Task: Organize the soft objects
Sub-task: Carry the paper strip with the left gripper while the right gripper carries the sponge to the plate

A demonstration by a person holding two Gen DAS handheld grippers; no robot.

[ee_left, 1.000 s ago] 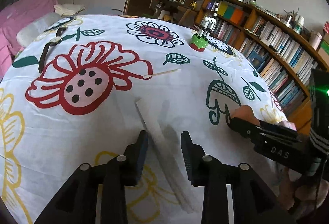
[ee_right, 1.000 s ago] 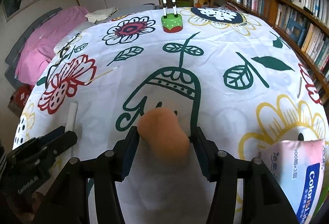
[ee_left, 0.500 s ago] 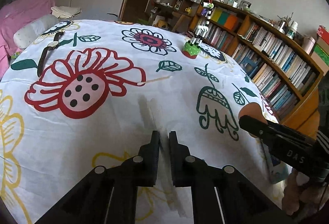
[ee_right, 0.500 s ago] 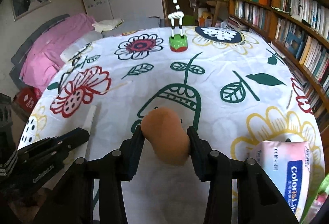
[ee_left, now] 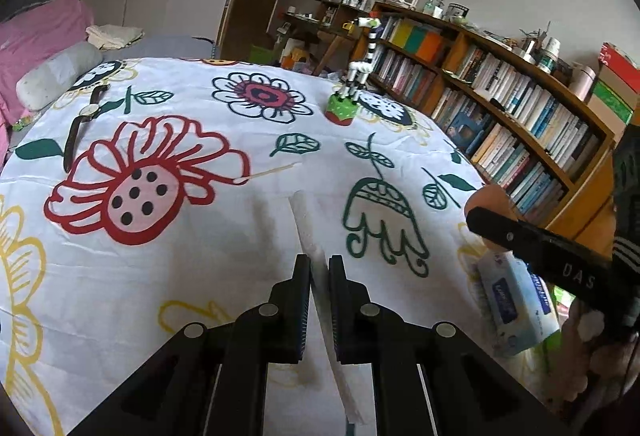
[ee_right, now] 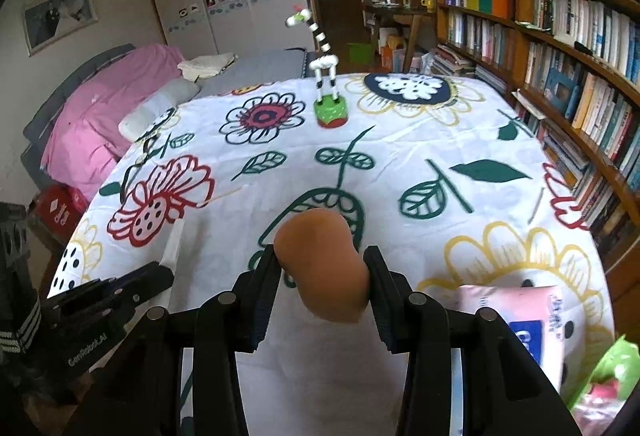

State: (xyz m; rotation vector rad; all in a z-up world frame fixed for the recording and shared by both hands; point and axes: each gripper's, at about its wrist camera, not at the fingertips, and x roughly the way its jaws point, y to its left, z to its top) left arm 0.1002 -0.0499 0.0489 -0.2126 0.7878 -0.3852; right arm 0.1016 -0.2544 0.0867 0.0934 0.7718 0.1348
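Note:
A long white strip (ee_left: pixel 303 224) runs between the fingers of my left gripper (ee_left: pixel 319 269), which is shut on it. Its far end sticks out ahead and casts a shadow on the flowered cloth (ee_left: pixel 168 276). My right gripper (ee_right: pixel 320 256) is shut on an orange-brown gourd-shaped sponge (ee_right: pixel 316 244) and holds it above the cloth. In the left wrist view the sponge (ee_left: pixel 486 196) shows at the right, above a right finger (ee_left: pixel 520 236). The right wrist view shows the left fingers (ee_right: pixel 132 286) low on the left, with the strip (ee_right: pixel 173 248) ahead of them.
A tissue pack (ee_right: pixel 532 312) lies at the near right corner of the cloth. A striped giraffe toy on a green base (ee_right: pixel 330 112) stands at the back. A wristwatch (ee_left: pixel 82 120) and a thin stick (ee_left: pixel 272 171) lie to the left. Bookshelves (ee_right: pixel 560 56) line the right side.
The left jaws closed on the white strip and rose with it. The right jaws tightened on the sponge and lifted it off the cloth.

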